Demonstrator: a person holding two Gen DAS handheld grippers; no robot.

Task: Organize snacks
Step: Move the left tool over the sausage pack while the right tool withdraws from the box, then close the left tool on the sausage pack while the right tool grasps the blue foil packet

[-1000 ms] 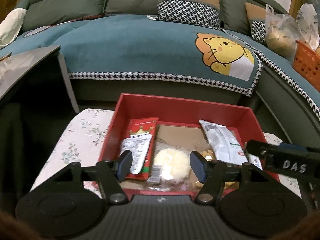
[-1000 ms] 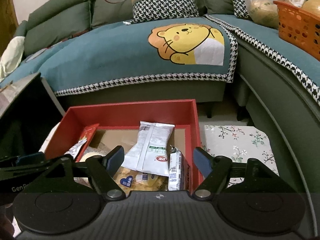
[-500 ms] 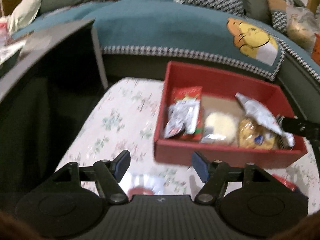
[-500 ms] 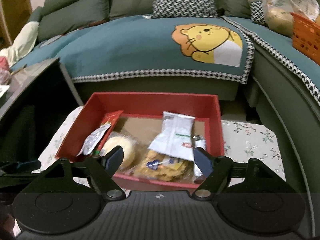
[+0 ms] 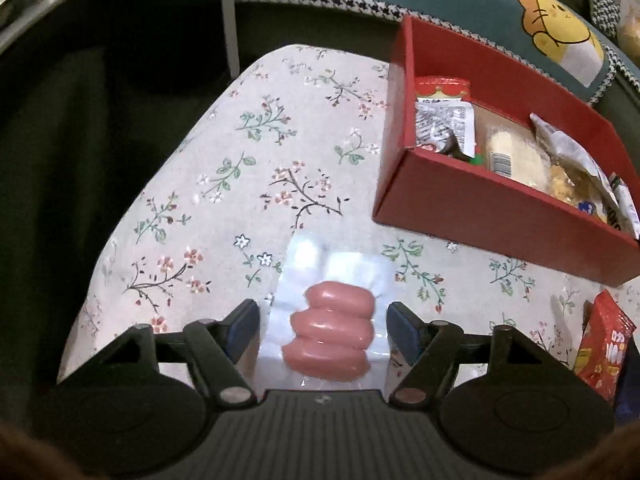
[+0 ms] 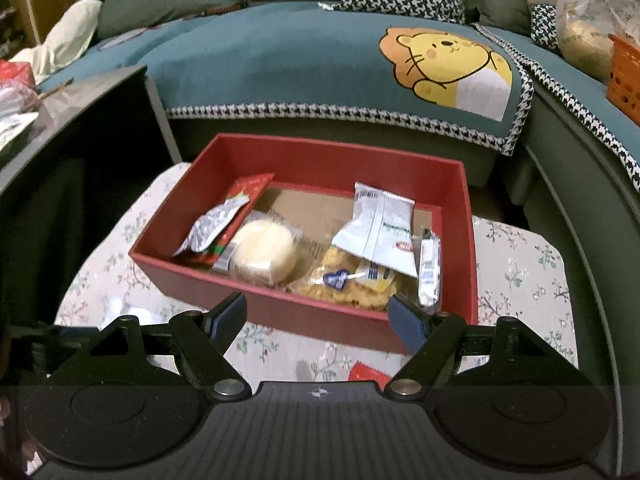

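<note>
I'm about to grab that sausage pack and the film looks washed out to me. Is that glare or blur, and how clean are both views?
Left wrist view: glare whitens the clear film of the sausage pack, hiding its far edge; the sausages stay sharp between the open left gripper. Right wrist view: the red box is sharp, fisheye bends the sofa edge, corners dark; the right gripper is open.

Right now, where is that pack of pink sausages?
In the left wrist view, the sausage pack lies on the floral tablecloth, between the open left gripper fingers, near and left of the red box.
</note>
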